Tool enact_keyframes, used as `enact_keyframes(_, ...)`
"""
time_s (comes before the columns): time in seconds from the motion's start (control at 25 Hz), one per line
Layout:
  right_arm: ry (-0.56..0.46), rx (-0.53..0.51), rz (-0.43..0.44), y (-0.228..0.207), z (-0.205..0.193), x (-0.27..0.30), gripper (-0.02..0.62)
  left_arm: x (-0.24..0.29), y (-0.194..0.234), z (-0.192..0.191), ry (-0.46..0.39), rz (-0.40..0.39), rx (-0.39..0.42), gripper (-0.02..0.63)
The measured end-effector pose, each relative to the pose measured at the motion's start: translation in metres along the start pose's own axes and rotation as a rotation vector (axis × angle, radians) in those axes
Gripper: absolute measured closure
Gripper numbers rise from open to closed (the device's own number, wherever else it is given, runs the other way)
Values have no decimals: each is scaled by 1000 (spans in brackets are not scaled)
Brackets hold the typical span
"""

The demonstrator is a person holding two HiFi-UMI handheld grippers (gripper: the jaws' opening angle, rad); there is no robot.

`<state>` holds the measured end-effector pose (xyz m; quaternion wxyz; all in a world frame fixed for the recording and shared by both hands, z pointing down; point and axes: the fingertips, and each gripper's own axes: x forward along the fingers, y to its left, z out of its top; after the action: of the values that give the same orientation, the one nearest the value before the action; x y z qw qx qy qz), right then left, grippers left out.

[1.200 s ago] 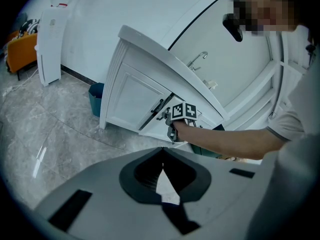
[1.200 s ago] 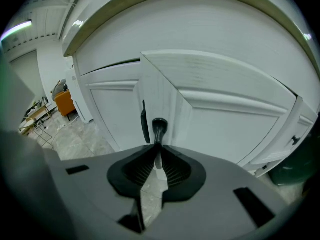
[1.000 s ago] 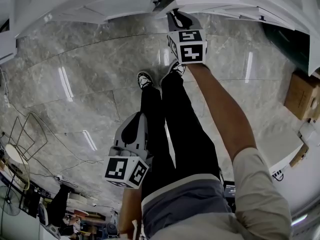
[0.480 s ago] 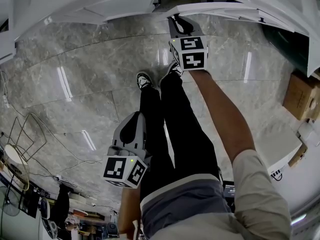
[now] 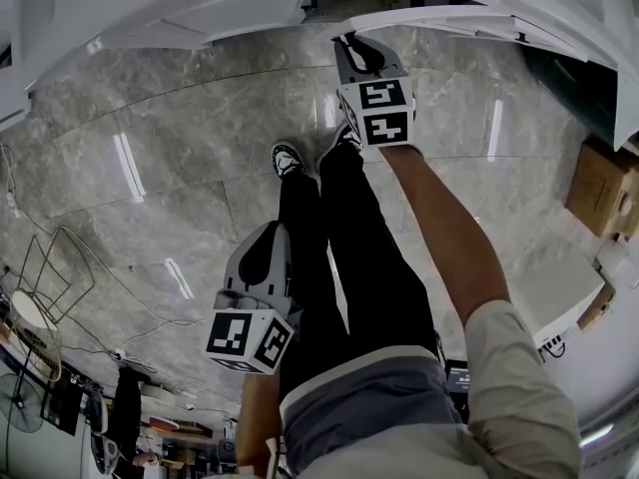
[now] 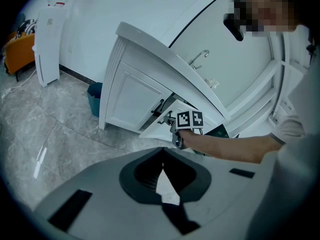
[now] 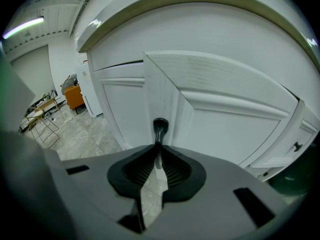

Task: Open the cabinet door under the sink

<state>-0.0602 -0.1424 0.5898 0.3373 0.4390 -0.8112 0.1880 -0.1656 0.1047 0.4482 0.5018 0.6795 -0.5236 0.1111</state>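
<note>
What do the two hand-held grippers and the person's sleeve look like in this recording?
The left hand-held gripper and the right hand-held gripper share a grey moulded body with black ribbed lining round the jaws. Each carries a white cube with black square markers: left cube, right cube. A light short sleeve covers the right upper arm. No cables show.

We see only the round top of the door handle [image 7: 159,125]; the rest of it is tucked between the closed jaws of the right tongs [image 7: 158,156]. In the head view the cabinet [image 5: 200,13] is cut off by the top edge, and the space behind its cabinet door [image 5: 439,18] is too dark for us to see into. The faucet [image 6: 200,58] on the tabletop [image 6: 145,40] is too small to make out well.
</note>
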Motion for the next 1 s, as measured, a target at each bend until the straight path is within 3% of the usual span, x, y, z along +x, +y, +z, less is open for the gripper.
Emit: enact_keyframes(1.0, 14, -26, 35, 2, -19, -17, 540, 7, -10, 0, 6, 4, 14, 607)
